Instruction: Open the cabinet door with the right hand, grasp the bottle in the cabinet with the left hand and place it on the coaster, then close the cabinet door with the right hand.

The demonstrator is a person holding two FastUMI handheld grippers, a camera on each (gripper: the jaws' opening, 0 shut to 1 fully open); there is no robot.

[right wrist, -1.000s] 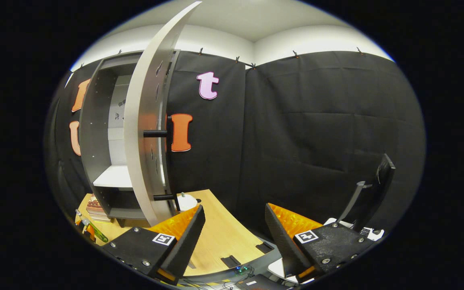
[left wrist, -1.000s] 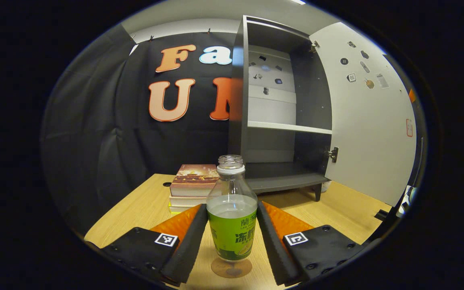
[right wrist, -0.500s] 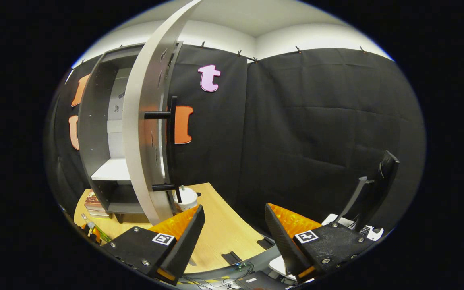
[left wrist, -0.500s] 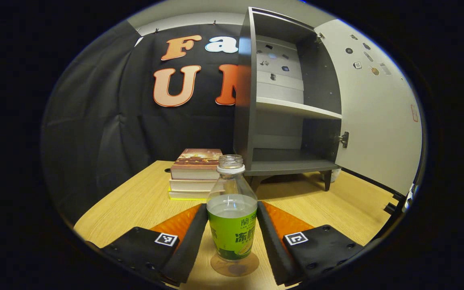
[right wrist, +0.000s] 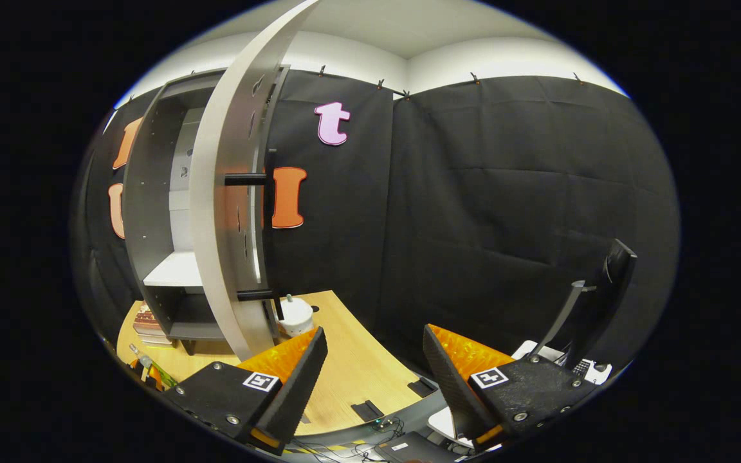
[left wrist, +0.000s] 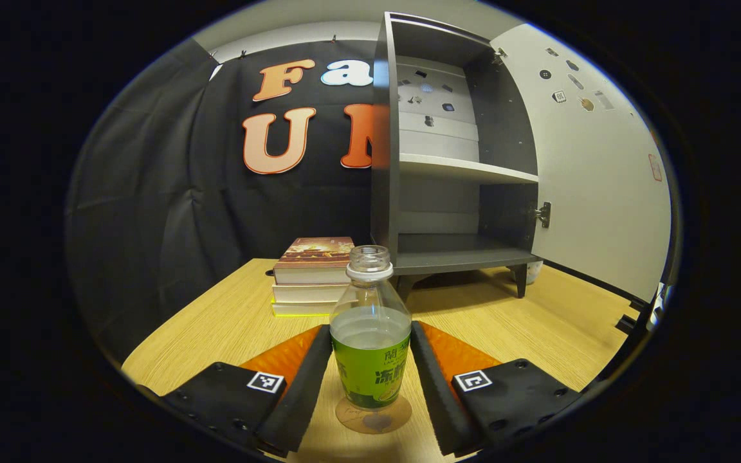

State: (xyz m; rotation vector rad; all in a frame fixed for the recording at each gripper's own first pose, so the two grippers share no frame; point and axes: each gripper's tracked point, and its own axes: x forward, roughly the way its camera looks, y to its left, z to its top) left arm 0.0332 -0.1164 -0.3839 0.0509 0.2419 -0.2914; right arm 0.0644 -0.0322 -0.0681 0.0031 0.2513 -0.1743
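Tongs (right wrist: 370, 373) gaping, empty; cabinet door (right wrist: 222, 212) swung open ahead-left.

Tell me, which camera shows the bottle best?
The left gripper view: the bottle stands upright on the coaster, close up between the left tongs. The right gripper view catches it small and indistinct at the lower left edge.

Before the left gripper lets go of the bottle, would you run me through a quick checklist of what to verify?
1. Bottle upright: ok.
2. Bottle base resting on the coaster: cannot tell; it stands over it, but contact is not clear.
3. Left gripper fingers on both sides of the bottle: ok.
4. Table beside the coaster free of obstacles; the books sit farther back: ok.
5. Cabinet door open, handle reachable: ok.
6. Right gripper open and holding nothing, ready for the door: ok.
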